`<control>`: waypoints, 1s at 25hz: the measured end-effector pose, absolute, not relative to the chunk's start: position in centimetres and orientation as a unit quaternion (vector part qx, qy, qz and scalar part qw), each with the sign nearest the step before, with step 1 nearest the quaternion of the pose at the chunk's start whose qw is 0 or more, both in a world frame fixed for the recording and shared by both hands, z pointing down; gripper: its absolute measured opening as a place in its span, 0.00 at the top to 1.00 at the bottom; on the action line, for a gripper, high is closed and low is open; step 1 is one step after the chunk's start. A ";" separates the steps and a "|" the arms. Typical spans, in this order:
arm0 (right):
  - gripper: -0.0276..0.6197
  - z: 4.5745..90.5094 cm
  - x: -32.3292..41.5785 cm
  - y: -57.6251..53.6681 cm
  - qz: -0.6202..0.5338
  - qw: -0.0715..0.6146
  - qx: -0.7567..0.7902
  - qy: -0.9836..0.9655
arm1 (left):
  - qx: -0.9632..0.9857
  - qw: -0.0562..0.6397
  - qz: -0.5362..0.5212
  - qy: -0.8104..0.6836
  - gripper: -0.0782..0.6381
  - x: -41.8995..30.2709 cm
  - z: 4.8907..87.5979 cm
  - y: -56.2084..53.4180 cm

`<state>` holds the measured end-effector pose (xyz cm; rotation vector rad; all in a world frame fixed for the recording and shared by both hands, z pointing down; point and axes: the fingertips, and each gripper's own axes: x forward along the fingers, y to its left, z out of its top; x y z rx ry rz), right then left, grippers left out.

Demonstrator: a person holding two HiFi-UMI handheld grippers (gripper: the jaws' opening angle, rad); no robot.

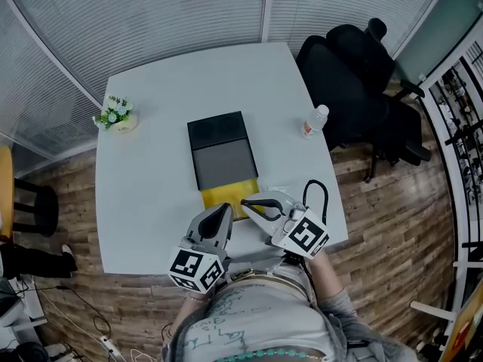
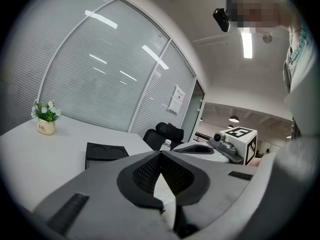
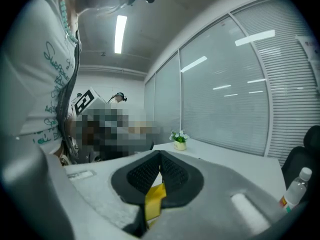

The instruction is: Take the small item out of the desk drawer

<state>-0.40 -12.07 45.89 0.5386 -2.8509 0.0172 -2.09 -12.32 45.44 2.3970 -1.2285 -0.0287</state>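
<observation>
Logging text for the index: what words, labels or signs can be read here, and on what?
"Life", faintly: on the flower pot.
Too small to read: wall notice.
Blurred: bottle label.
Unreadable script: person's shirt.
Marker cube: pattern only, no words.

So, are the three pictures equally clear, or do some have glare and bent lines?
Head view: even, rather dim light, sharp, the window blinds bowed by the lens. Left gripper view: dark round border, the ceiling lamp glares, light streaks mirror in the window. Right gripper view: same round border, bright ceiling light, the bottle tilted at the edge.
</observation>
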 end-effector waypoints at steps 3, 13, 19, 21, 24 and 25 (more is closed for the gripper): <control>0.95 44.2 -0.9 -12.0 -0.002 0.104 0.190 -0.976 | 0.871 0.208 -0.014 -0.445 0.90 -2.1 44.7 -12.4; 0.95 38.8 -1.1 -11.9 -0.039 0.024 0.215 -0.976 | 0.874 0.135 -0.045 -0.465 0.90 -2.7 40.5 -12.4; 0.95 38.2 -1.3 -11.6 -0.049 0.020 0.224 -0.973 | 0.874 0.122 -0.055 -0.466 0.90 -2.8 39.4 -12.3; 0.95 38.5 -1.3 -11.5 -0.055 0.026 0.222 -0.973 | 0.873 0.123 -0.054 -0.469 0.90 -2.8 39.5 -12.3; 0.95 38.5 -1.3 -11.6 -0.037 0.018 0.229 -0.972 | 0.870 0.127 -0.052 -0.473 0.90 -3.0 39.6 -12.4; 0.95 38.6 -1.4 -11.6 -0.034 0.017 0.231 -0.972 | 0.870 0.128 -0.052 -0.474 0.90 -3.0 39.7 -12.4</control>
